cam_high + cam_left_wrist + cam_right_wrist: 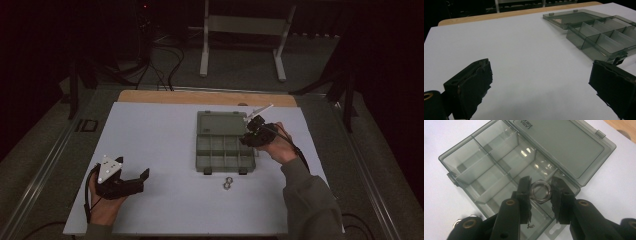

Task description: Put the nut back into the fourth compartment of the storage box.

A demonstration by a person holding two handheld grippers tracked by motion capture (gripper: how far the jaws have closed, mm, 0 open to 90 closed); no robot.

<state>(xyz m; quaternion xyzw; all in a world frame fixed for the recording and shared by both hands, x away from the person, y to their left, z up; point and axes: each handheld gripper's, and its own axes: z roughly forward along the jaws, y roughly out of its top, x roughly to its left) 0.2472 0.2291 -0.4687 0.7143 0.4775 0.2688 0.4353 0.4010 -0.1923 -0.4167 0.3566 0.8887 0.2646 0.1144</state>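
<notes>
A smoky grey clear compartment box (pixel 220 147) lies open in the middle of the white tabletop, its lid (pixel 564 147) folded flat at the far side. My right gripper (pixel 252 135) hovers over the box's right end, shut on a metal hex nut (pixel 546 197) that sits between its jaws (pixel 541 182) above a compartment. Two more loose nuts (pixel 228 183) lie on the table just in front of the box. My left gripper (pixel 142 181) rests at the near left, open with nothing between its fingers (pixel 541 82). The box (pixel 599 37) lies to its far right.
The white tabletop (pixel 160 150) ends in a wooden strip (pixel 205 97) at the back. Beyond it, a white metal stand (pixel 245 30) and cables sit on the dark floor. The person's sleeve (pixel 310 200) comes in at the bottom right.
</notes>
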